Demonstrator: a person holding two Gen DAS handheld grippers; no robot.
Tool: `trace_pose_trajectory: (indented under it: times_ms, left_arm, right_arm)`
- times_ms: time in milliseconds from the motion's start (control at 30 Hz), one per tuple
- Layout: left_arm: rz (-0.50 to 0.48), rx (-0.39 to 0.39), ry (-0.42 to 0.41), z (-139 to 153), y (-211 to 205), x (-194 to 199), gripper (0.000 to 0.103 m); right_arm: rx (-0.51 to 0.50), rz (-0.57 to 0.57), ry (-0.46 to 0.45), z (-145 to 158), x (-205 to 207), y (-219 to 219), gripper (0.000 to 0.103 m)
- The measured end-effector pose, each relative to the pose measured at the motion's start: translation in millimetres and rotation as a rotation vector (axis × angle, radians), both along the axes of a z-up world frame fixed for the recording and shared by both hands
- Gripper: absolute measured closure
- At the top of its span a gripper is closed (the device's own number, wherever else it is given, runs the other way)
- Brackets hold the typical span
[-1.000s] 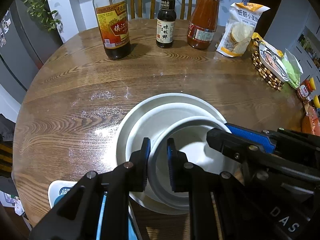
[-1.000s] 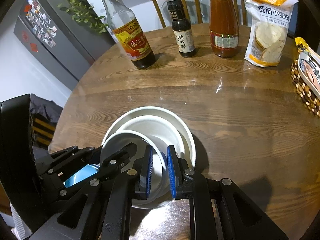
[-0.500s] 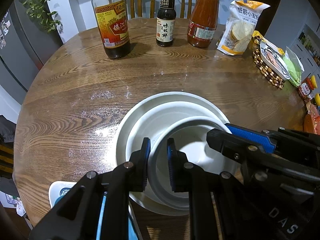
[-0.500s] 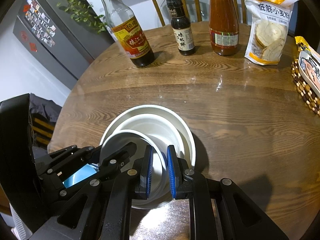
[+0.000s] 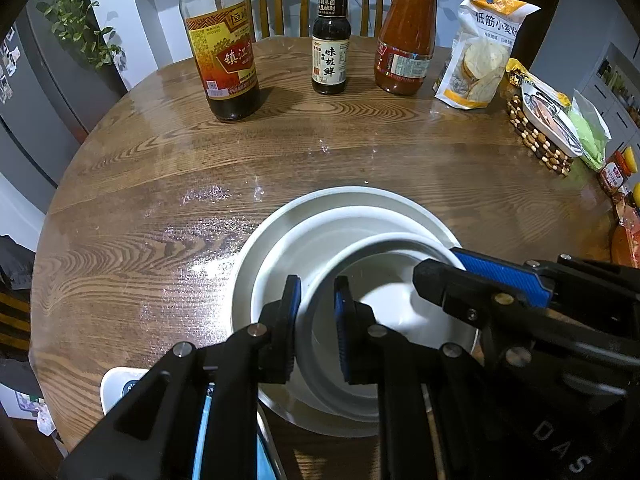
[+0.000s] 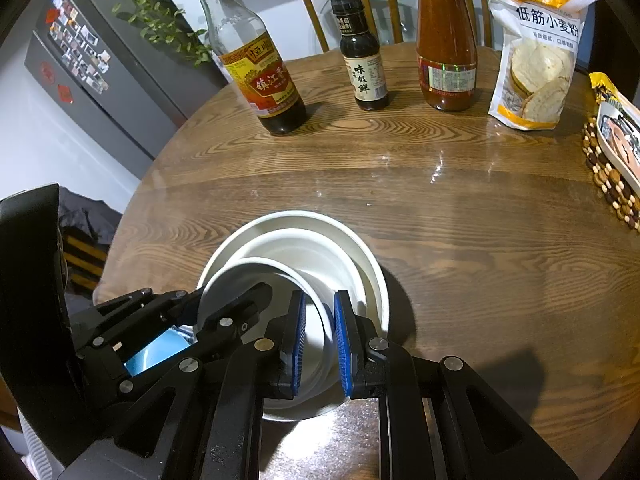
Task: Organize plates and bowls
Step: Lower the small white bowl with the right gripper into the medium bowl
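A small white bowl (image 5: 384, 304) sits tilted inside a larger white bowl (image 5: 304, 248), which rests in a wide white plate (image 5: 264, 232) on the round wooden table. My left gripper (image 5: 316, 328) is shut on the small bowl's left rim. My right gripper (image 6: 320, 340) is shut on the same bowl's right rim (image 6: 316, 304). The stack also shows in the right wrist view: small bowl (image 6: 240, 280), larger bowl (image 6: 320, 252), plate (image 6: 372, 272).
At the table's far side stand a vinegar bottle (image 5: 224, 48), a dark sauce bottle (image 5: 330, 40), a red sauce jar (image 5: 406, 36) and a flour bag (image 5: 482, 52). A beaded mat with snack packets (image 5: 548, 132) lies at the right edge. A white device (image 5: 120, 388) sits near left.
The view has shifted slightly, as both grippers and the small bowl crept a little forward. Both grips are unchanged.
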State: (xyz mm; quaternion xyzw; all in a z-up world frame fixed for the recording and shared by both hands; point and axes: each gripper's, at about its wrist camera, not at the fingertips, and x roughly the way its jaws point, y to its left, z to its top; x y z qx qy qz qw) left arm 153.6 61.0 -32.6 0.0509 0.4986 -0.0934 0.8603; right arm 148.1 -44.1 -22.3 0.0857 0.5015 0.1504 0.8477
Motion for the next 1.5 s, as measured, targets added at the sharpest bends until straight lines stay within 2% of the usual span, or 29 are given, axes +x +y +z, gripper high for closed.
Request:
trace_pose_trajectory:
  times_ms: [1500]
  left_arm:
    - [0.02,-0.001,0.009,-3.7,-1.4,11.1,0.087]
  right_arm:
    - [0.018,-0.016,0.007,-4.0,9.9,-2.1,0.086]
